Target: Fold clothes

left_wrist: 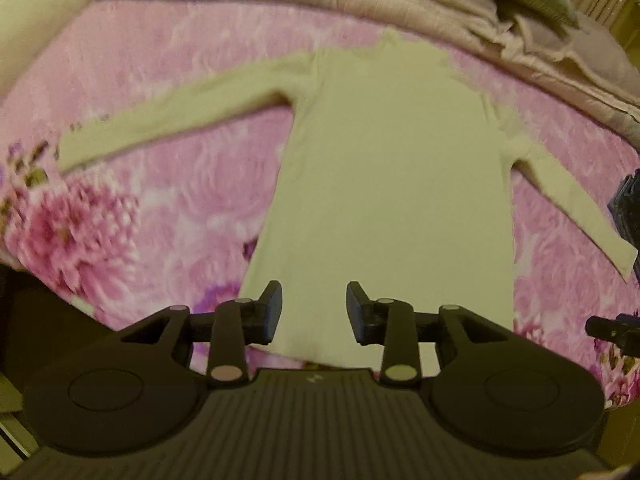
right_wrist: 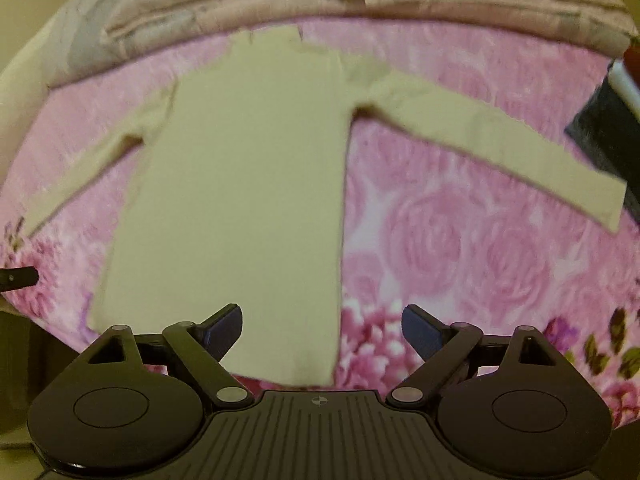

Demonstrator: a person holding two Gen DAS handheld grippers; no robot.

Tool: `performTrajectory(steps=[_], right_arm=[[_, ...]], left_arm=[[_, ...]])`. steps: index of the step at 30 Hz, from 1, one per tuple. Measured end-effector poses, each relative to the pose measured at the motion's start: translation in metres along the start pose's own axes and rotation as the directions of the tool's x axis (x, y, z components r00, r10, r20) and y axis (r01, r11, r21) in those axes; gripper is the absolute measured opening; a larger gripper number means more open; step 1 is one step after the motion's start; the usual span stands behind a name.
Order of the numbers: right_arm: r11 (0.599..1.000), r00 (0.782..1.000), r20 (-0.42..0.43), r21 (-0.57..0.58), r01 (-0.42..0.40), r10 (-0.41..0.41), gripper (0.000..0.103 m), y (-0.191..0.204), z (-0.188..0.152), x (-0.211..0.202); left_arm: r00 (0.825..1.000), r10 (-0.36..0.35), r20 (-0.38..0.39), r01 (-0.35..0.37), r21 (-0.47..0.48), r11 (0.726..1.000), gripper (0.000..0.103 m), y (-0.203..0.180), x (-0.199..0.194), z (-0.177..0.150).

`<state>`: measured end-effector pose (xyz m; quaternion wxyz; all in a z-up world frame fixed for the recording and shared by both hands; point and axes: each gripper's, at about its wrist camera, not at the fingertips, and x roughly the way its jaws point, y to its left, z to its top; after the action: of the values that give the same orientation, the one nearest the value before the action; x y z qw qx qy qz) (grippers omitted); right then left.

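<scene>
Two tongs, left [left_wrist: 314, 312] and right [right_wrist: 322, 332], released above one cream long-sleeved top [left_wrist: 392, 184].

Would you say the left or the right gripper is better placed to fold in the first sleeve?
Probably the right. The right gripper hangs open over the shirt's edge, facing one spread sleeve. The left gripper, also open, hangs over the hem's middle.
</scene>
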<state>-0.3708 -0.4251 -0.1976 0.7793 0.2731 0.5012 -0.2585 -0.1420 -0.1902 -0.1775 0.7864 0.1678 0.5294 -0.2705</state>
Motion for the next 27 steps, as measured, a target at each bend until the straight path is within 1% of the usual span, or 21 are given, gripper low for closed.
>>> performTrajectory(steps=[4, 7, 11, 15, 27], right_arm=[[1.000, 0.999, 0.037, 0.023, 0.004, -0.005, 0.095, 0.000, 0.009, -0.027], [0.999, 0.999, 0.051, 0.034, 0.012, -0.014, 0.095, 0.002, 0.009, -0.043], [1.000, 0.998, 0.059, 0.019, 0.023, -0.024, 0.095, 0.007, 0.008, -0.055], [0.999, 0.997, 0.060, 0.002, 0.046, -0.046, 0.095, 0.011, 0.005, -0.061], [0.998, 0.997, 0.049, -0.010, 0.056, -0.056, 0.096, 0.012, -0.005, -0.073]], left_arm=[[0.997, 0.062, 0.037, -0.064, 0.047, 0.997, 0.035, -0.014, -0.023, 0.007], [0.994, 0.087, 0.059, -0.091, 0.067, 0.994, 0.036, -0.021, -0.038, 0.006], [0.992, 0.109, 0.068, -0.115, 0.092, 0.989, 0.037, -0.025, -0.050, 0.004], [0.991, 0.111, 0.076, -0.119, 0.109, 0.987, 0.038, -0.030, -0.057, -0.002], [0.993, 0.096, 0.068, -0.106, 0.151, 0.983, 0.038, -0.039, -0.064, -0.017]])
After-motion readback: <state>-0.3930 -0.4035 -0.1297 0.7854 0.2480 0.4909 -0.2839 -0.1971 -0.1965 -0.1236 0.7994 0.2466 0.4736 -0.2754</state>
